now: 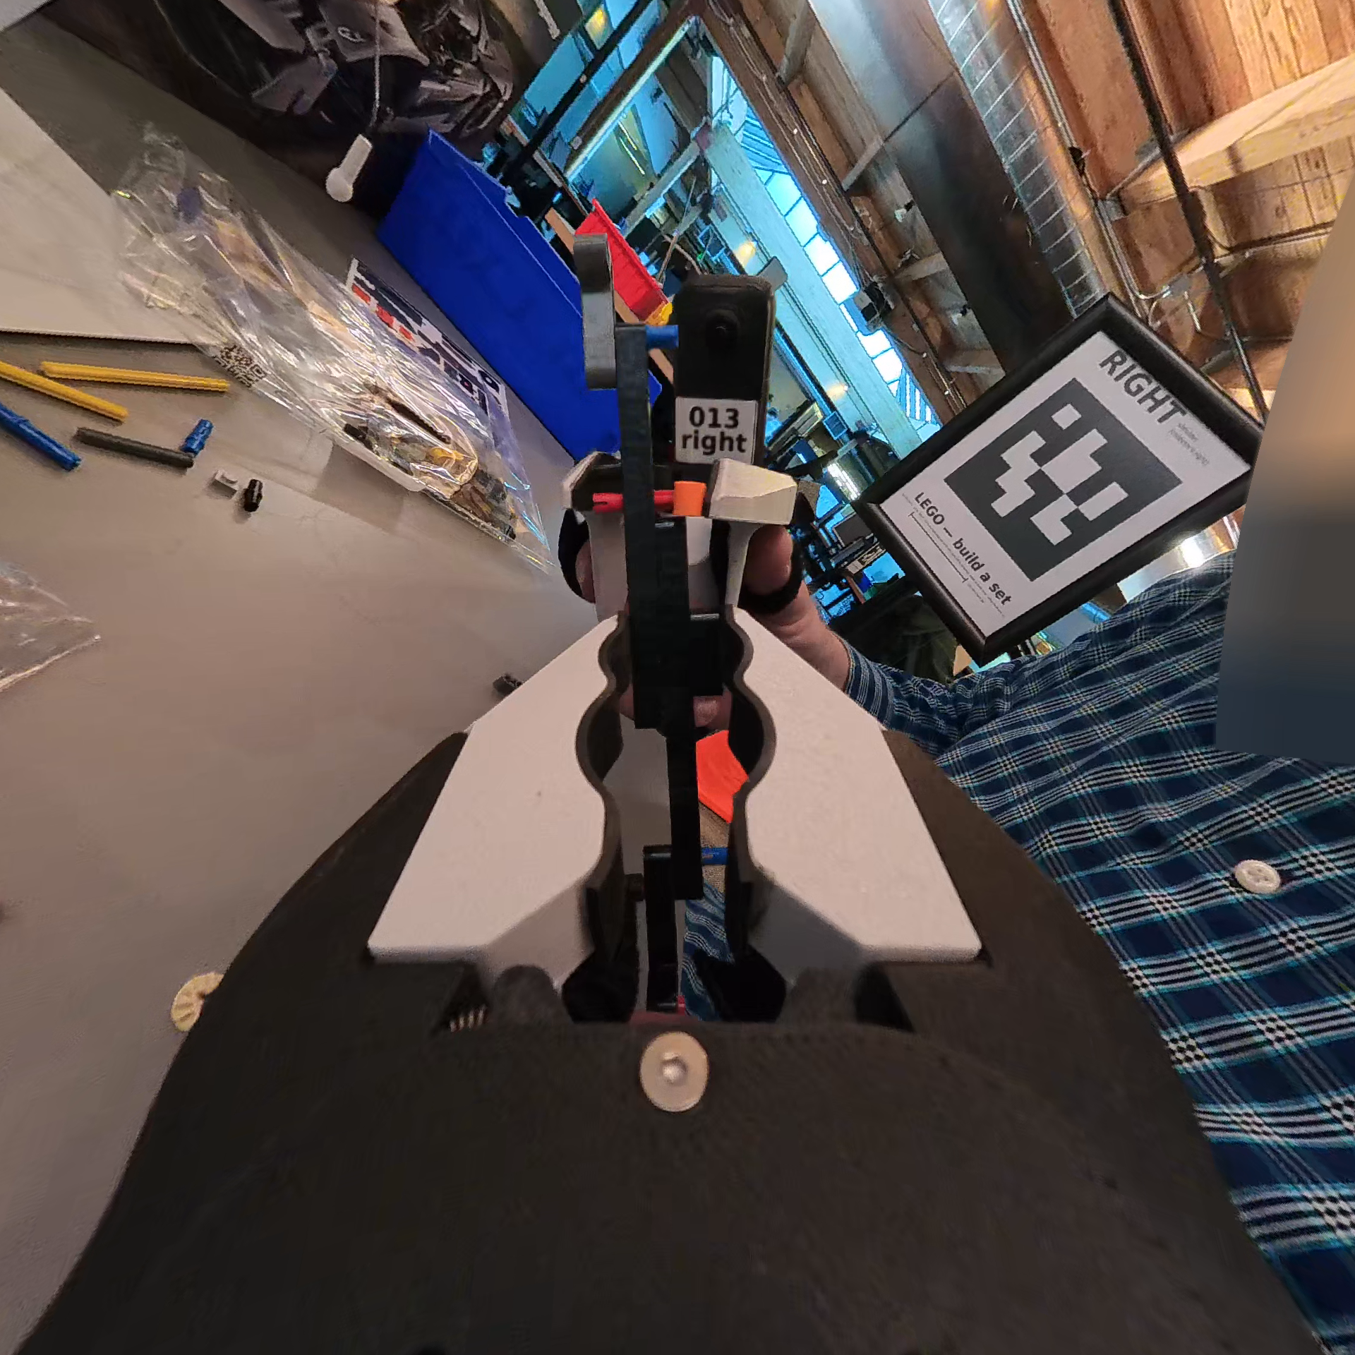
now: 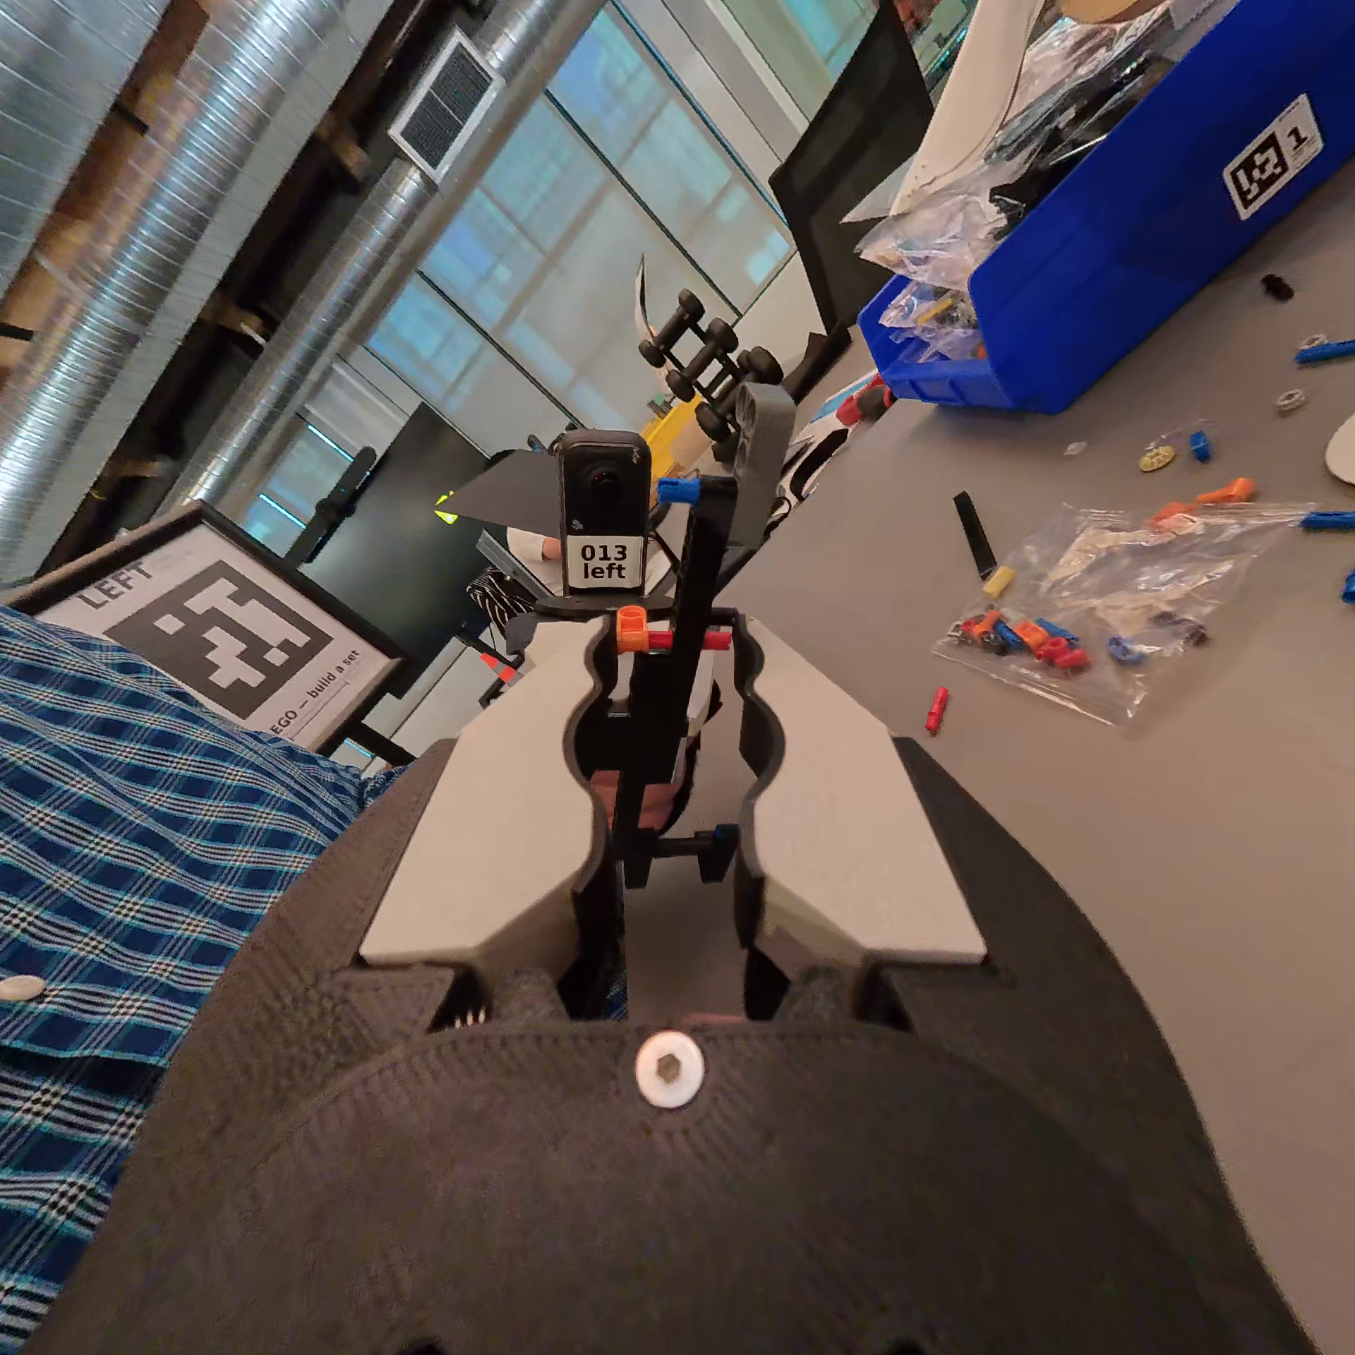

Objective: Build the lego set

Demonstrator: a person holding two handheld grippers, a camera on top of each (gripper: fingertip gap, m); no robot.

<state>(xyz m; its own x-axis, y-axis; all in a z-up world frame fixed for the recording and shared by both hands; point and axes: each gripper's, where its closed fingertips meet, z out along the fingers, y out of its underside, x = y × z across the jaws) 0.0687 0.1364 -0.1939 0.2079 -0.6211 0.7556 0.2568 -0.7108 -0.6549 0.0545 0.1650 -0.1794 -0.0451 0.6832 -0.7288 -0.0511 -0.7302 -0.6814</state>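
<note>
Holding the black beam assembly (image 1: 663, 733) mid-air between both grippers: your left gripper (image 1: 678, 660) looks closed on its lower end, your right gripper (image 2: 671, 645) sits half open around it, contact unclear. Steady left, square the red axle (image 2: 685, 640) and orange connector (image 2: 630, 629), spare pins wait in the bag (image 2: 1100, 623) on the table (image 2: 1100, 880)

A grey table (image 2: 1100, 843) carries the clutter. A blue bin (image 2: 1144, 242) stands at its far side with a square marker sticker on its wall. A black-framed sign (image 1: 1063, 476) with a block-pattern marker stands beside a blue plaid shirt sleeve (image 1: 1136, 843). Overhead run ribbed silver ducts (image 2: 147, 242) and large windows (image 2: 557, 242)
</note>
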